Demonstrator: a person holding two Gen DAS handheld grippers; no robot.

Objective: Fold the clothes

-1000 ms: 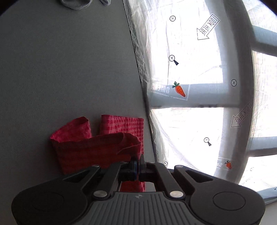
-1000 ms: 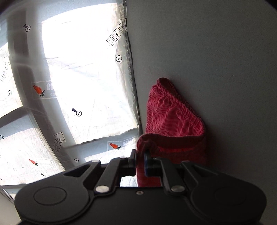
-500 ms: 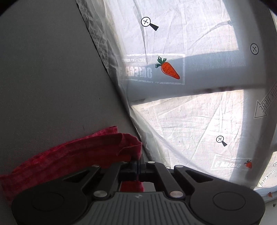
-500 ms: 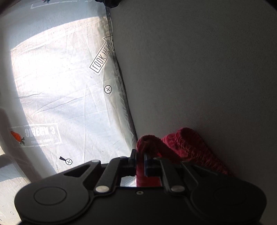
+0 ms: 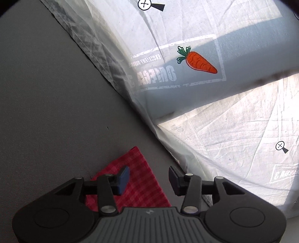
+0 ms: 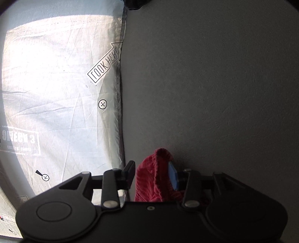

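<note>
A red checked garment (image 5: 136, 179) lies flat on the grey surface (image 5: 56, 102), one corner pointing away from me in the left wrist view. My left gripper (image 5: 148, 177) is open just above it, jaws spread wide and holding nothing. In the right wrist view the same red garment (image 6: 155, 177) shows as a bunched ribbed fold rising between the jaws. My right gripper (image 6: 152, 174) is open, and the fold rests loose against its blue pad (image 6: 172, 177).
A white printed sheet (image 5: 214, 112) with carrot, "OMEGA 3" and "LOOK HERE" marks covers the area beside the grey surface. It also shows in the right wrist view (image 6: 56, 93). Its edge runs close to the garment. A dark object (image 6: 134, 3) sits at the far edge.
Both grippers were shut on the red garment and carried it down to the grey surface. Both have now opened and let go; the cloth lies flat under the left gripper.
</note>
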